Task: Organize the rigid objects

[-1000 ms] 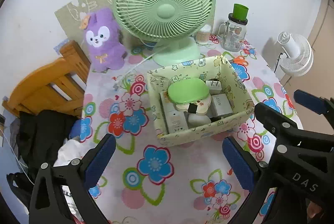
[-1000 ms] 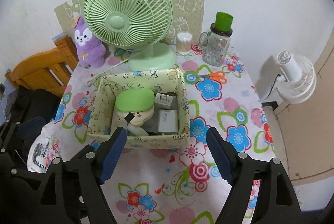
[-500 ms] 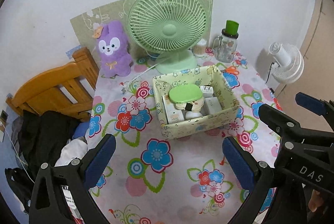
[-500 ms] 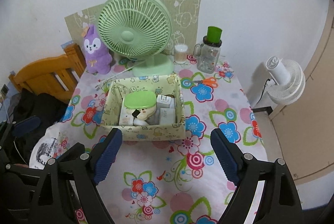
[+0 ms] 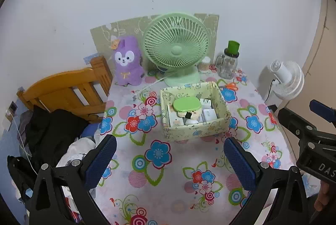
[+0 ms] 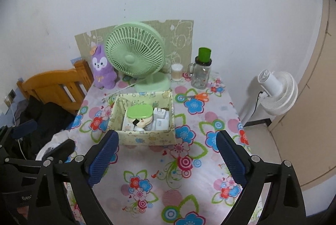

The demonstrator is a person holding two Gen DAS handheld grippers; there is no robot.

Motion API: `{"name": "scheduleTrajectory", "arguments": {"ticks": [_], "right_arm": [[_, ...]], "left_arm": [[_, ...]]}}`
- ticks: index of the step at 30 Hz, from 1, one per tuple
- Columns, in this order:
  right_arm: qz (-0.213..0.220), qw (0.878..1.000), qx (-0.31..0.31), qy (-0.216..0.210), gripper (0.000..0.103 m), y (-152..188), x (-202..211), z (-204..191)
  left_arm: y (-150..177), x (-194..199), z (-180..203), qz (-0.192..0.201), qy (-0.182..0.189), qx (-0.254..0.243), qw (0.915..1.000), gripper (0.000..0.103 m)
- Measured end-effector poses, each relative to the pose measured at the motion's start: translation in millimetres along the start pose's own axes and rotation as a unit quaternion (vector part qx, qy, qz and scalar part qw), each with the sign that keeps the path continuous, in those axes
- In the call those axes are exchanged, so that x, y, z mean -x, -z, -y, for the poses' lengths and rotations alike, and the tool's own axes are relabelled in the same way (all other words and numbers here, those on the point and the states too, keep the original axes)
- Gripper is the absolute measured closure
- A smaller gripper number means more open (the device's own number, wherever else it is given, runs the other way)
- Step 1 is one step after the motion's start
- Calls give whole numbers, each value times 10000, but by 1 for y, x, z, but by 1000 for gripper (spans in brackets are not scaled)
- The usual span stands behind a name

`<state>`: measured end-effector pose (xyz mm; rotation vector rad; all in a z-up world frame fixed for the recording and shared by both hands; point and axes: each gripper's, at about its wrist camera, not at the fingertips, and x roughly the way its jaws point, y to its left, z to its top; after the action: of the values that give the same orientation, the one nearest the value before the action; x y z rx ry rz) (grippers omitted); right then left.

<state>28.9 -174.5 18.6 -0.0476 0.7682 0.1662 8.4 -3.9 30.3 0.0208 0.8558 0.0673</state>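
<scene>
Several small hard things are sitting packed together in the paper box [image 6: 147,137], and we think that is why the box is there: it is keeping them in one tidy place in the middle of the flowery table [image 6: 189,172]. We are seeing a flat green lid [image 6: 140,111] lying on top of a cream round thing, with white little boxes [image 6: 160,119] standing tight beside it, so nothing is rolling about. Its walls are pale yellow-green with tiny drawings on them, and they are standing up straight with the top open. Nothing is sticking out over the rim, so the tidying is looking nearly done to us. We are holding the right gripper [image 6: 167,154] up above the near part of the table, well apart from the box. Its blue fingers have just been opening wider, they are now standing far apart, and nothing is between them. We are holding the left gripper [image 5: 168,162] the same way, with its blue fingers wide apart and gripping nothing. Behind the box a green fan [image 6: 135,52] is standing by the wall, with a purple plush bunny [image 6: 103,69] on one side and a glass jar with a green top [image 6: 201,69] on the other. Orange scissors [image 6: 199,96] are lying loose on the cloth near the jar, and maybe they are needing a home too.
</scene>
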Motion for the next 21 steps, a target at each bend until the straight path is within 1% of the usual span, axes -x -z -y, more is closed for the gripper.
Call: {"name": "scheduleTrajectory", "arguments": {"ticks": [5, 9, 12, 21], "right_arm": [[130, 9999, 11, -1, 7, 1, 16, 5], [189, 9998, -18, 22, 7, 0, 26, 8], [224, 9997, -22, 76, 7, -1, 32, 11], [313, 9994, -164, 23, 7, 0, 43, 17]], "left_arm": [[-1, 20, -5, 120, -89, 80, 9999, 0], [0, 27, -9, 154, -136, 106, 9997, 0], [0, 30, -11, 162, -239, 119, 9995, 0], [1, 44, -14, 314, -240, 116, 9992, 0]]}}
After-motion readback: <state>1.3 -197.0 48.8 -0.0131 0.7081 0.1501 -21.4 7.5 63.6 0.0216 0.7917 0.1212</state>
